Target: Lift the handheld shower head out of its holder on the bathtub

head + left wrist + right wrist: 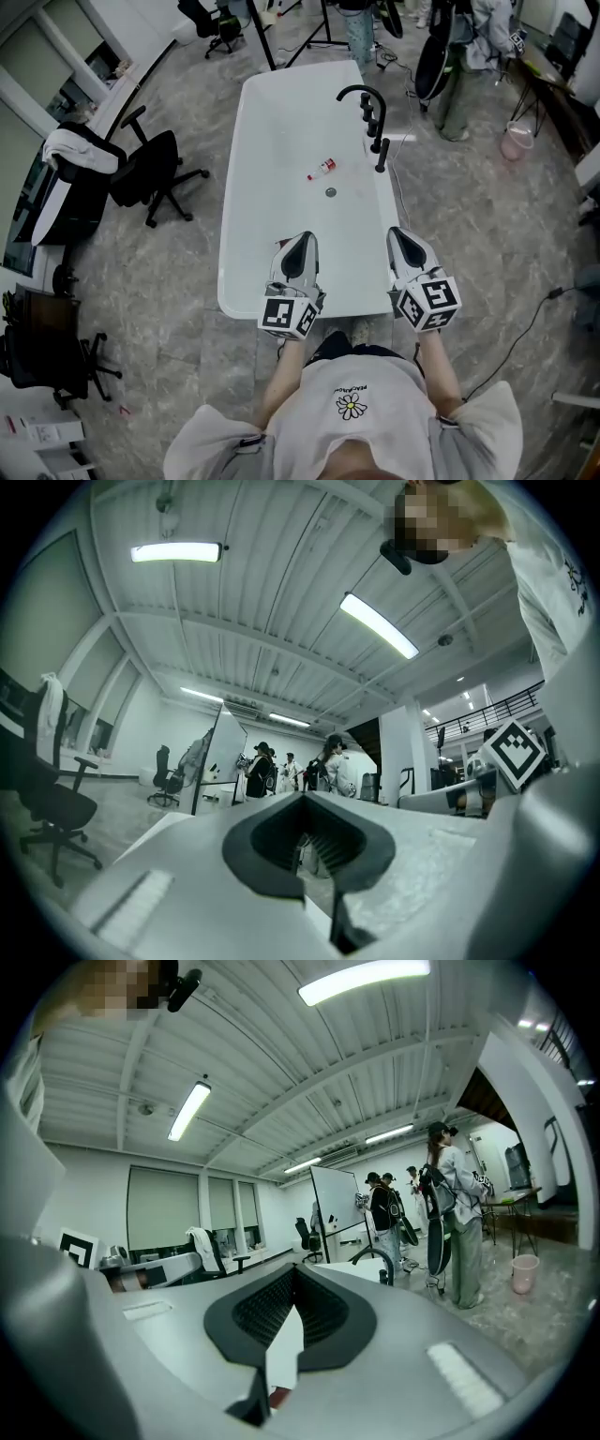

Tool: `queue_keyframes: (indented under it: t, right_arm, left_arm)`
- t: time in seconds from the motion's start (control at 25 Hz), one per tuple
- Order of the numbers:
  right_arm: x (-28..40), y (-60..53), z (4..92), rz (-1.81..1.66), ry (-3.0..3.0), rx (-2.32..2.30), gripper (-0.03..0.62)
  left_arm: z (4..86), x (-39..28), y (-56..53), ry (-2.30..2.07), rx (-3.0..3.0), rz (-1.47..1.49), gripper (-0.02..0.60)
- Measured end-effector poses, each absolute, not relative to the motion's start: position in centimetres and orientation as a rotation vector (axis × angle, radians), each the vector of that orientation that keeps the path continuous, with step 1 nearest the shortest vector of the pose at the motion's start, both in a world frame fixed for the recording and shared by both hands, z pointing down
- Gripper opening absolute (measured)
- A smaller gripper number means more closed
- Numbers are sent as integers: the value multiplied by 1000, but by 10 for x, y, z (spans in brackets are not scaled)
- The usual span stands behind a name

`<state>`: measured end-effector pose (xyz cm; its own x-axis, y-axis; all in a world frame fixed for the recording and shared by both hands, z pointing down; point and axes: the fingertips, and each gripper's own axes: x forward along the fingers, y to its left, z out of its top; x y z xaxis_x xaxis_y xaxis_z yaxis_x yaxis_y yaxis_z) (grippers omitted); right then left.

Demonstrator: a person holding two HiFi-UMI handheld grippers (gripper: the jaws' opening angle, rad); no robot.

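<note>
Left tongs (304,239) and right tongs (399,233) are both pressing together, gripping nothing, hovering side by side over the near end of the tub (272,197). Shower head (382,155) is standing upright on the right rim beside the black faucet (361,94), well apart from both tongs. 1 small bottle (322,169) is lying inside the tub.

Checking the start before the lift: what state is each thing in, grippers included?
Bathtub: no water visible.
Handheld shower head: upright in its holder on the rim, untouched.
Small bottle: lying on its side in the tub.
Left gripper: jaws shut, empty.
Right gripper: jaws shut, empty.
</note>
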<state>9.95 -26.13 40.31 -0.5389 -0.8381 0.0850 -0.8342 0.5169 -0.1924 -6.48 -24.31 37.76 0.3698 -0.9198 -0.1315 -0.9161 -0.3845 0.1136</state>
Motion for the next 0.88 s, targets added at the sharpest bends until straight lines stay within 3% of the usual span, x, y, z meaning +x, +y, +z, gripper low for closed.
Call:
queue_keyframes:
  t: [0.44, 0.88]
  right_arm:
    - [94, -329, 370, -199, 2654, -1555, 26]
    - [101, -416, 371, -120, 2658, -1633, 26]
  left_arm:
    - [335, -59, -324, -1637, 2722, -363, 0]
    - [348, -66, -398, -1606, 2745, -261, 0]
